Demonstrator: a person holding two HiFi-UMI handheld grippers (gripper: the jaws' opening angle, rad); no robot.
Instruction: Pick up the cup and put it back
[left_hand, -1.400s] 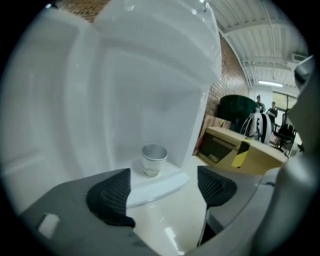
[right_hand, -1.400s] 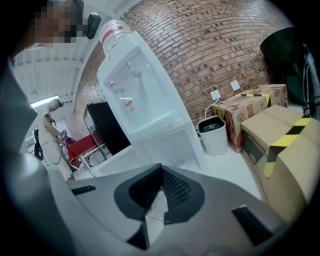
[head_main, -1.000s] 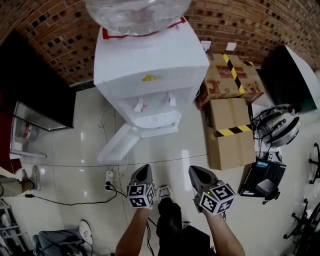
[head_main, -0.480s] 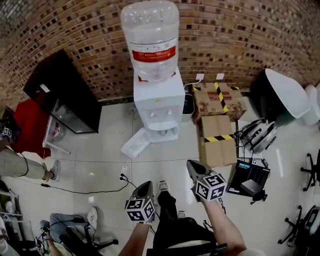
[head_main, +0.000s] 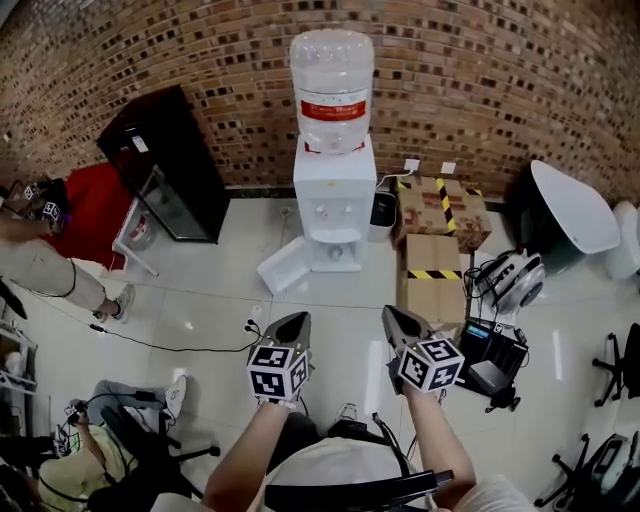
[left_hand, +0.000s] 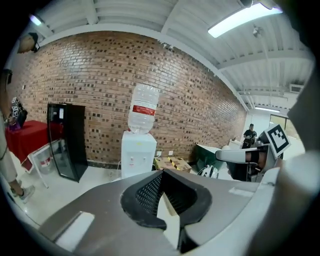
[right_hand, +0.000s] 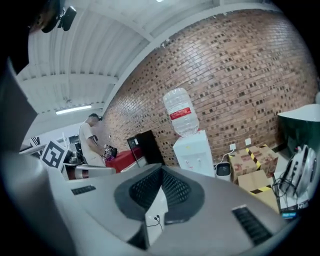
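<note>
Left tongs (head_main: 294, 322) and right tongs (head_main: 396, 316) are both closed and empty, well short of the water dispenser (head_main: 333, 205); no cup shows in any view, so probably there is nothing to grip.

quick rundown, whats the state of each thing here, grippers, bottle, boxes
left gripper: shut, nothing between its jaws
right gripper: shut, nothing between its jaws
water bottle: standing neck down on the dispenser
cardboard box: closed, striped tape across the flaps
</note>
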